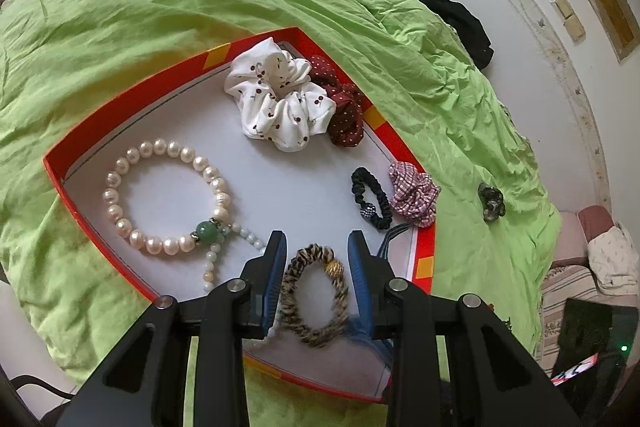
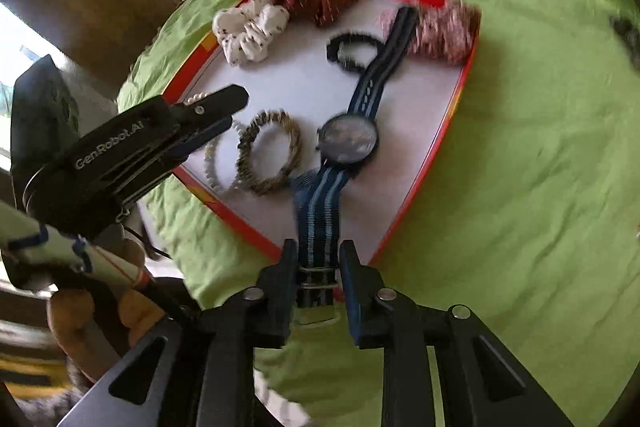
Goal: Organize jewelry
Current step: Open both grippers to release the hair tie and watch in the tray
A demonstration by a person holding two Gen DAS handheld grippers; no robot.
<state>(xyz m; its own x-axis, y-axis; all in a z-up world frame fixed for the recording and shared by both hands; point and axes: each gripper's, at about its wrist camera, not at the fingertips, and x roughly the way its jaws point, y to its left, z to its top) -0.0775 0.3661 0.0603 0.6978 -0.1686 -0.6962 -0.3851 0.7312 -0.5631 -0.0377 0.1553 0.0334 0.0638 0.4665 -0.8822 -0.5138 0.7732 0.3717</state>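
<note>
Contents of one red-rimmed tray [image 1: 56,171], on one green sheet [image 1: 120,27]:

- Fabric scrunchies, three: white cherry-print scrunchie [image 1: 276,95] and dark red dotted scrunchie [image 1: 344,107] at the far corner; pink plaid scrunchie [image 1: 414,193] on the right edge.
- Thin hair ties, two: black hair tie [image 1: 370,199]; leopard-print hair tie [image 1: 314,295] near the front edge.
- Bead bracelets, two: pearl bracelet [image 1: 168,197] with one green bead; pale bead bracelet [image 1: 224,251], partly hidden.
- Wristwatch, one: blue striped watch [image 2: 350,141].

Off the tray, on the sheet: one dark hair claw [image 1: 491,203]; one black garment [image 1: 452,15].
</note>
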